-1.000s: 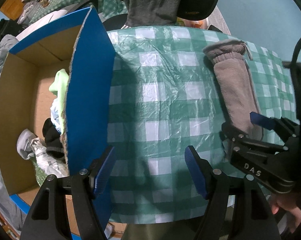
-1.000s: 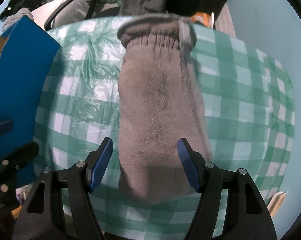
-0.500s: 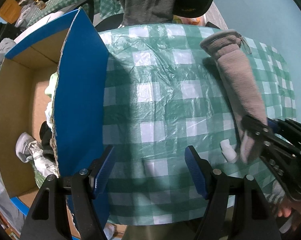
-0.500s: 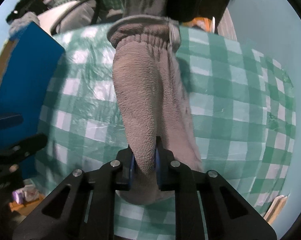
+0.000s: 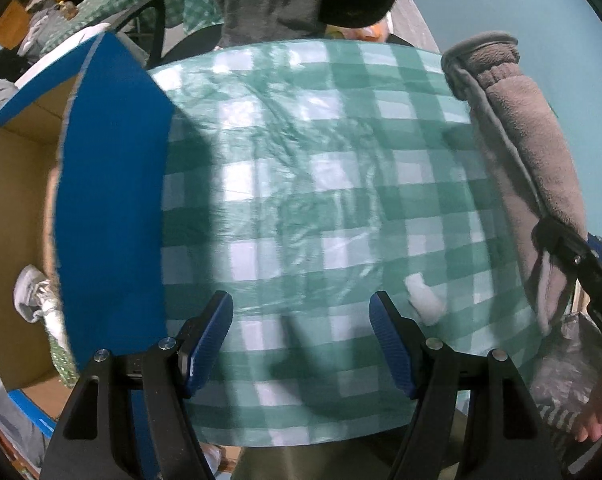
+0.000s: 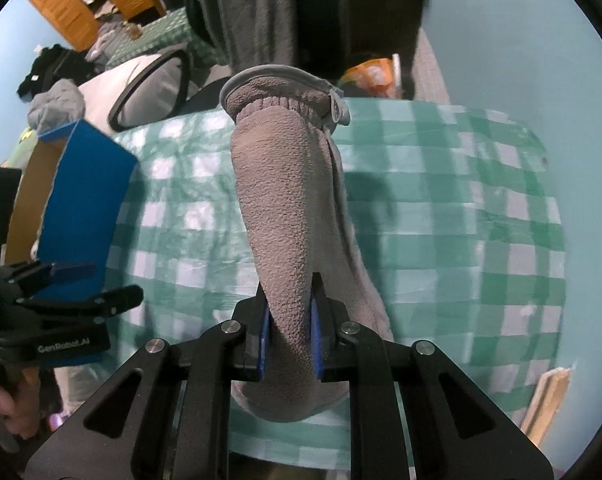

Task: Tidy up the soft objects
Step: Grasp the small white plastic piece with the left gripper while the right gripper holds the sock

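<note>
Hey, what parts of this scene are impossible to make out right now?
- Contents of the cardboard box: left wrist view, mostly hidden behind its blue flap.
- Toe end of the gray fleece sock: right wrist view, covered by the right gripper.
- Small white object on the tablecloth: left wrist view, too blurred to identify.

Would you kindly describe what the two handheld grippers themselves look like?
Both the left gripper and the right gripper have matte black, angular linkage arms joined by round silver pins, with jaws faced in ribbed blue pads. White "GenRobot.AI" lettering marks the left gripper's body. Bare fingers wrap the handles; no cables show.
</note>
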A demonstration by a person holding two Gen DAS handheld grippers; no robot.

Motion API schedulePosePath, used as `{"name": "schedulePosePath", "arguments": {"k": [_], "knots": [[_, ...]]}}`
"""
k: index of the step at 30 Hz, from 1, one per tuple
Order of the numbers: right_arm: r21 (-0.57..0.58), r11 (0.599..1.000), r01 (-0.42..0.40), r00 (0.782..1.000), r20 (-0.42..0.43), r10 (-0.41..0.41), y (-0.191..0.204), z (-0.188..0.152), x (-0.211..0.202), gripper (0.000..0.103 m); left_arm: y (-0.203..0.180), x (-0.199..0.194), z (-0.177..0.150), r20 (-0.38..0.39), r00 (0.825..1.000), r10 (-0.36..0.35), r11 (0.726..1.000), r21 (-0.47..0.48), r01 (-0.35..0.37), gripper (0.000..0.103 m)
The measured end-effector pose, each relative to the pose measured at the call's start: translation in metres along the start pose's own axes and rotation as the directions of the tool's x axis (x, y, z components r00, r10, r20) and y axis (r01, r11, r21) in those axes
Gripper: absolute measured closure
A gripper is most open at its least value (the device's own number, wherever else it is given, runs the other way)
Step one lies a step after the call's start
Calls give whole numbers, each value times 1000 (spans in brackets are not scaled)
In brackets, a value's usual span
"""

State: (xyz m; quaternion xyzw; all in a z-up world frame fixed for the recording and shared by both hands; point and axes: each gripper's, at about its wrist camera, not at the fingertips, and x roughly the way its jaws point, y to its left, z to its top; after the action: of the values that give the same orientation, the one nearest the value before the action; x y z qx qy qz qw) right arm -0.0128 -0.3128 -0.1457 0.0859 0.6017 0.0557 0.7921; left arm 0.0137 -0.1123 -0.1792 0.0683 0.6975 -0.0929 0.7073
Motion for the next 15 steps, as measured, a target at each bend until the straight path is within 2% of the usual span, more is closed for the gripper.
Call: {"name": "schedulePosePath", "arguments": {"k": [8, 15], "knots": [[26, 997, 66, 998, -7, -66, -37, -17, -2, 89, -32, 14, -1, -47, 998, -45, 999, -16, 45, 31], [53, 996, 66, 998, -15, -66, -70, -30, -6, 89, -54, 27, 1, -73, 994, -86, 994, -77, 81, 30]]}}
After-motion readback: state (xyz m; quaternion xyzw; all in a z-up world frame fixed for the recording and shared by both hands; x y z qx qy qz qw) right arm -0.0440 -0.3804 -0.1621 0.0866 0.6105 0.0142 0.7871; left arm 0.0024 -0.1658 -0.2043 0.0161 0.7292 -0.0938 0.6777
